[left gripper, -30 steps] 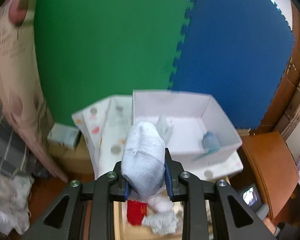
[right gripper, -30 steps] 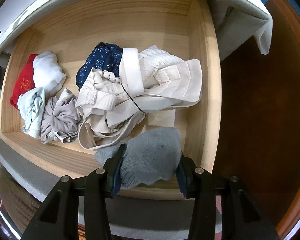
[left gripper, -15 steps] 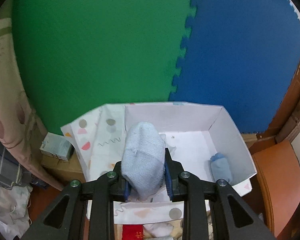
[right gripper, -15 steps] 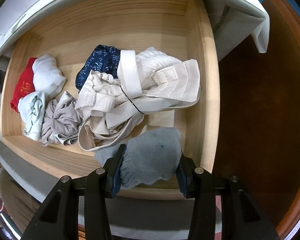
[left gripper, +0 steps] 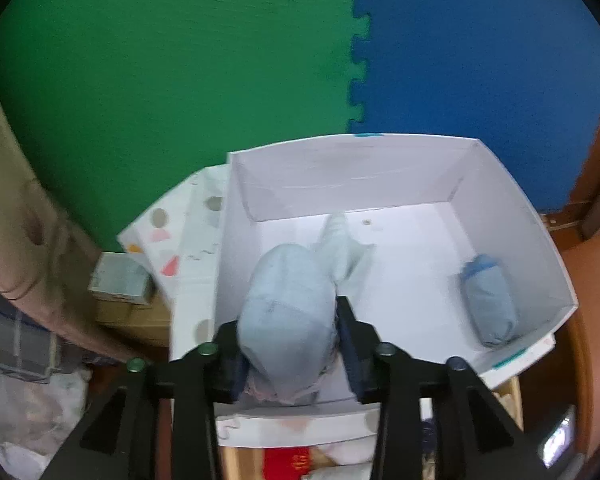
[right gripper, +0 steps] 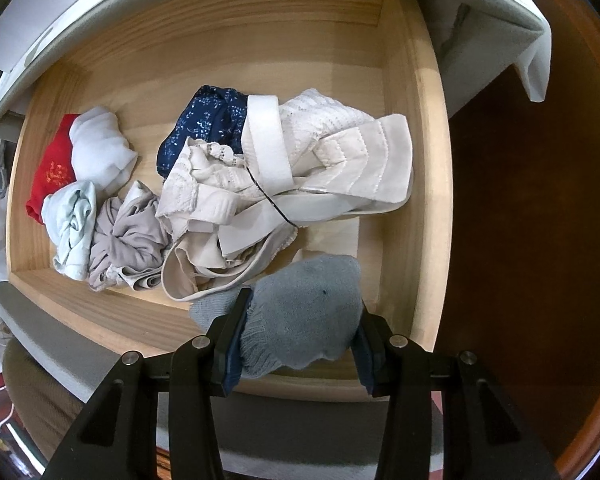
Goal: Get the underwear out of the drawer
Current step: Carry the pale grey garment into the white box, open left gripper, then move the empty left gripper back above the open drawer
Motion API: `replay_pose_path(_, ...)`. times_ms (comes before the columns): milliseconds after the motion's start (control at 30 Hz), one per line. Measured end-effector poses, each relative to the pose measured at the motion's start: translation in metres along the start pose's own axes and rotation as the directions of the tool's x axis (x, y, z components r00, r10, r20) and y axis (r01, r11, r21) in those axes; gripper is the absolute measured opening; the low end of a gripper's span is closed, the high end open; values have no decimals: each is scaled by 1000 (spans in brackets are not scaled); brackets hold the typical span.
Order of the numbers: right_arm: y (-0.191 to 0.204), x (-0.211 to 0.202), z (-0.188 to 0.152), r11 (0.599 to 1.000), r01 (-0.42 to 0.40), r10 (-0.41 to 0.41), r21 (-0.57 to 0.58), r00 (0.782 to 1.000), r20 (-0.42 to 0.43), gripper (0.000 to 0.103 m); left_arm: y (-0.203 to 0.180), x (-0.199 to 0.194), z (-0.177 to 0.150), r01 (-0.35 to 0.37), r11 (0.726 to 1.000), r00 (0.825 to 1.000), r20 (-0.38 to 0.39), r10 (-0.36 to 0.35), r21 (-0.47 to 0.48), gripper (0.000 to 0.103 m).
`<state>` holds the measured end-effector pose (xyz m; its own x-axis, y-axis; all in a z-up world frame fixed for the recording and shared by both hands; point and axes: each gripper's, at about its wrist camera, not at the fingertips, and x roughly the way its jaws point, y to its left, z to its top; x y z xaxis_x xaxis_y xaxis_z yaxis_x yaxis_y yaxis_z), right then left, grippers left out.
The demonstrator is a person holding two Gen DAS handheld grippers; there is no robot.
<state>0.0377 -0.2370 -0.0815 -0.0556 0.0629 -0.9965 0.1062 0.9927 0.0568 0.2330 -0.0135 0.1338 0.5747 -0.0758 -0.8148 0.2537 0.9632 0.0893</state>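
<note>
Wooden drawer [right gripper: 416, 160] w/ heap of underwear [right gripper: 260, 184] inside; white box [left gripper: 512, 208] beyond. R gripper [right gripper: 296, 344] over drawer, pinching grey sock [right gripper: 304, 320]. L gripper [left gripper: 290, 344] over box, jaws just been opening, pale blue bundle [left gripper: 288, 312] between, right pad clear of it

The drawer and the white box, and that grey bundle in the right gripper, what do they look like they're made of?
Drawer: pale unfinished-looking wood, going by the grain lines. White box: probably matte card or thin board, with creased, folded corners. Grey bundle: knitted fabric, likely cotton, with ribbed stitches and a frayed edge, clamped in the right gripper.
</note>
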Motion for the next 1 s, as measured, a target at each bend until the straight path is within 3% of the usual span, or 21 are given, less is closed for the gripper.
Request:
replay_pose_path(100,0,1,1,1000,4,-4,-4,1000,1,42,2,-4,2,-2,1000,1000,-10,2,-4,48)
replay_pose_path(500,3,1,1,1000,6,-6,-5,1000,4,42,13,-42,-9,-3,1000,999,37,2,12,49)
replay_pose_path(800,4,-4,-3,1000,6,-6,3,1000,21,42,35,-64,-73,0,1000,1000,10,0,-20,49)
replay_pose_path(1000,4,-13,-6,1000,17,-17,1,998,59,42,41,-52,-132,-35,998,999,-21,34,-51,49)
